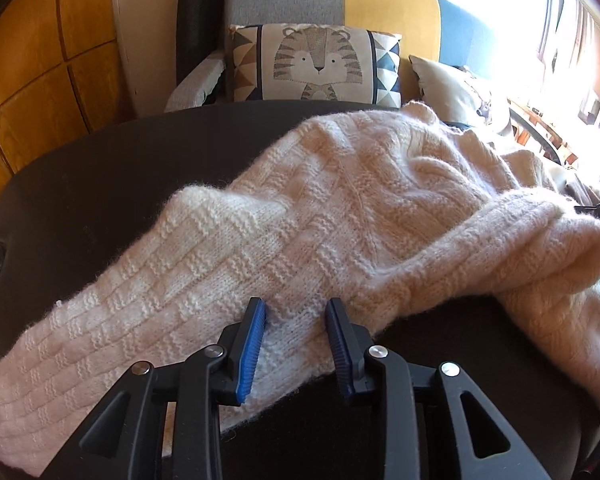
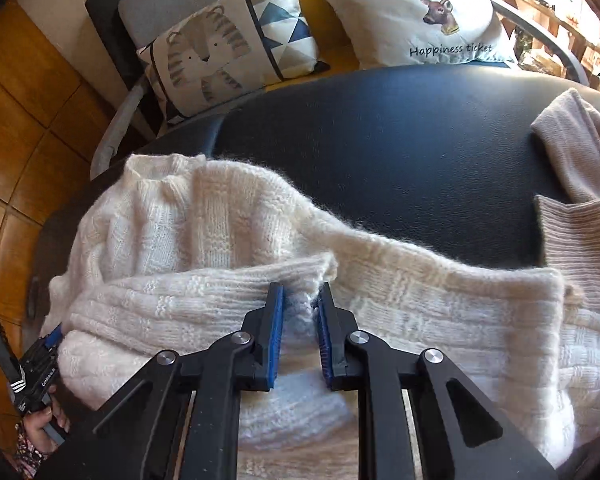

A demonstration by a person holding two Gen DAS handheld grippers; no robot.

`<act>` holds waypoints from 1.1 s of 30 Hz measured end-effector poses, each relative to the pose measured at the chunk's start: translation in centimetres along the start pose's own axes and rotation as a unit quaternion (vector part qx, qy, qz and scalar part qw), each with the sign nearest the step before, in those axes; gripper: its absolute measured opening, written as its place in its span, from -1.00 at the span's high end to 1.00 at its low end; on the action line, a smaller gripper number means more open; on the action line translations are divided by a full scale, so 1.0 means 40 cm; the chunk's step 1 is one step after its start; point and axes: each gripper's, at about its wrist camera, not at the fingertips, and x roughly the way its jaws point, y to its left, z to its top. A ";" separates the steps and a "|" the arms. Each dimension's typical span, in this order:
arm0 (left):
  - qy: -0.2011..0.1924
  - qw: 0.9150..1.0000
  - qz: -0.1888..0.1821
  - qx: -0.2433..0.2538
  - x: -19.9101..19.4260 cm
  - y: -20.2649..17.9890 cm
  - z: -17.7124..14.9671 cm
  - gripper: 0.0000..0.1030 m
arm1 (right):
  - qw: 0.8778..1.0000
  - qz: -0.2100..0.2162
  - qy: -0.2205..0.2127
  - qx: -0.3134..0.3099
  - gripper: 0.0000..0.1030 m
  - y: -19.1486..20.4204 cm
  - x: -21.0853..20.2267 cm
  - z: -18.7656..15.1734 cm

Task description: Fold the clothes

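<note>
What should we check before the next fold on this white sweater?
1. Right gripper grip on white sweater: ok, jaws pinch a knit fold.
2. Left gripper grip: cannot tell; knit sits between parted jaws.
3. Beige garment clear of sweater: not ok, it abuts its edge.
4. Room on black surface beyond sweater: ok, bare patch there.
5. Sweater flat: not ok, sleeve bunched across the body.
</note>
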 end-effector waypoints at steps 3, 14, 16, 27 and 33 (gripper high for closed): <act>-0.008 1.000 0.006 0.004 -0.001 -0.005 -0.008 0.37 | 0.999 0.028 -0.025 0.023 0.85 0.010 -0.045 -0.021; -0.024 0.994 -0.087 -0.066 -0.087 -0.010 0.013 0.37 | 0.984 0.155 -0.083 -0.012 0.87 0.173 -0.218 -0.128; -0.033 0.989 -0.131 -0.067 -0.129 -0.036 0.015 0.37 | 0.982 0.166 -0.086 -0.025 0.87 0.211 -0.224 -0.153; 0.068 0.908 -0.390 -0.136 -0.134 -0.175 0.039 0.13 | 0.973 0.209 -0.067 -0.073 0.86 0.302 -0.215 -0.322; 0.131 0.878 -0.434 -0.154 -0.077 -0.242 0.041 -0.74 | 0.969 0.213 -0.061 -0.111 0.86 0.304 -0.229 -0.392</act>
